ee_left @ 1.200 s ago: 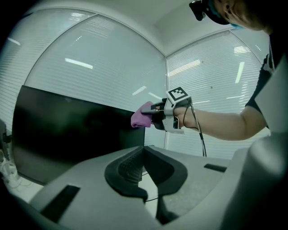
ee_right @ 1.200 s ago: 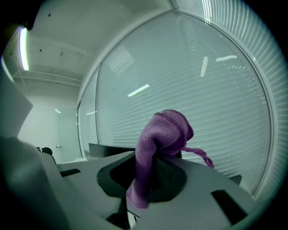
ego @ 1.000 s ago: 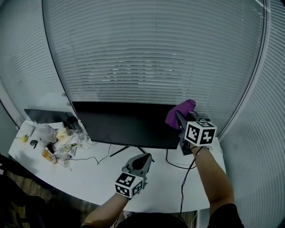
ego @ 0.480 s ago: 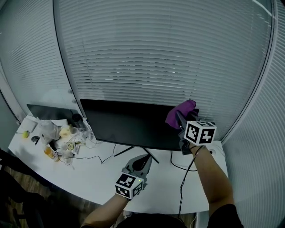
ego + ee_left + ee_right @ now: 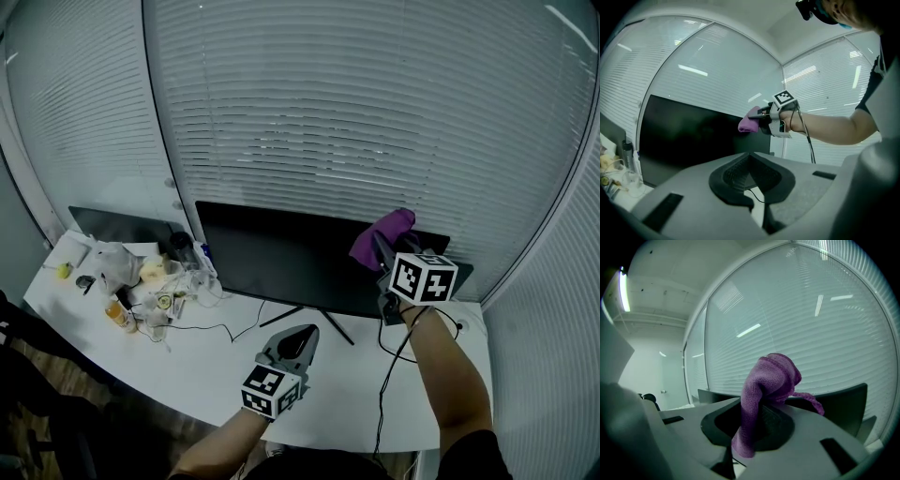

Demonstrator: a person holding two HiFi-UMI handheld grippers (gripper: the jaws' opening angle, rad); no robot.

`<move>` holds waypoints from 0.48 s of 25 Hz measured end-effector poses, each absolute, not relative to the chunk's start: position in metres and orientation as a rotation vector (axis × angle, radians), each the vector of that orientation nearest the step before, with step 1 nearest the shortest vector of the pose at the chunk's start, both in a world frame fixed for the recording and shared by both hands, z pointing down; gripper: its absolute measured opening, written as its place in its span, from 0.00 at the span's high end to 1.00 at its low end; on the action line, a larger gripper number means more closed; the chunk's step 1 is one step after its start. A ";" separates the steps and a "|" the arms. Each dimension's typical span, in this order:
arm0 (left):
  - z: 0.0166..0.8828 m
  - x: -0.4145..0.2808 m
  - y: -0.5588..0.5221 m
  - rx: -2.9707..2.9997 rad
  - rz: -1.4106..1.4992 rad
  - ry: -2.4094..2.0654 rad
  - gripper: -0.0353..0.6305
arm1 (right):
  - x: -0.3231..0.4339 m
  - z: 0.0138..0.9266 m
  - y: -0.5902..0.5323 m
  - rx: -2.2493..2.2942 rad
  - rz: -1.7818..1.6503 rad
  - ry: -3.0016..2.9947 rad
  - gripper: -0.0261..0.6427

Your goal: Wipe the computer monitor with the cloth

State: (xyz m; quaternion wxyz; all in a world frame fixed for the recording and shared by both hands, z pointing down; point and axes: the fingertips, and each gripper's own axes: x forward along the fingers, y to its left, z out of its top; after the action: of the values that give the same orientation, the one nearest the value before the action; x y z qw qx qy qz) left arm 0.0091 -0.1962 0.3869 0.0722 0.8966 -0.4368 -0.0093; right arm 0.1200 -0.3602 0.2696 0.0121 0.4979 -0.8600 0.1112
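The black monitor [image 5: 281,262] stands on the white desk [image 5: 206,366], its screen dark. My right gripper [image 5: 380,242] is shut on a purple cloth [image 5: 380,236], which is bunched against the monitor's upper right part. In the right gripper view the cloth [image 5: 765,394] rises out of the jaws, with the monitor's top edge [image 5: 843,397] behind it. My left gripper [image 5: 302,336] hovers low over the desk in front of the monitor stand, shut and holding nothing. The left gripper view shows the monitor [image 5: 693,136], the cloth [image 5: 750,123] and the right gripper [image 5: 764,117] holding it.
Bottles, plastic bags and small items [image 5: 141,286] clutter the desk's left part, with a second dark screen [image 5: 117,225] behind them. Cables [image 5: 211,328] run across the desk, and one [image 5: 392,375] hangs by my right arm. Blinds [image 5: 356,122] cover the glass wall behind.
The head view has turned left, so the monitor and clutter sit further right in the picture. Both grippers keep their places, and the cloth stays at the monitor's upper right.
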 end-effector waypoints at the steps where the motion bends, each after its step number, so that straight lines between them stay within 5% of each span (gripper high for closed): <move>1: 0.387 0.003 -0.196 2.694 -0.027 -1.314 0.94 | 0.113 0.270 -0.360 1.547 0.347 -2.684 0.86; 12: 0.391 -0.081 -0.197 2.697 0.014 -1.336 0.94 | 0.026 0.271 -0.373 1.548 0.360 -2.708 0.86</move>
State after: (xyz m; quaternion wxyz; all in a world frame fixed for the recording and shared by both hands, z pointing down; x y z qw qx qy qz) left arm -0.0814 -0.1970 0.3914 0.0661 0.8941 -0.4430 0.0045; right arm 0.0260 -0.3725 0.2709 0.0009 0.4931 -0.8624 0.1145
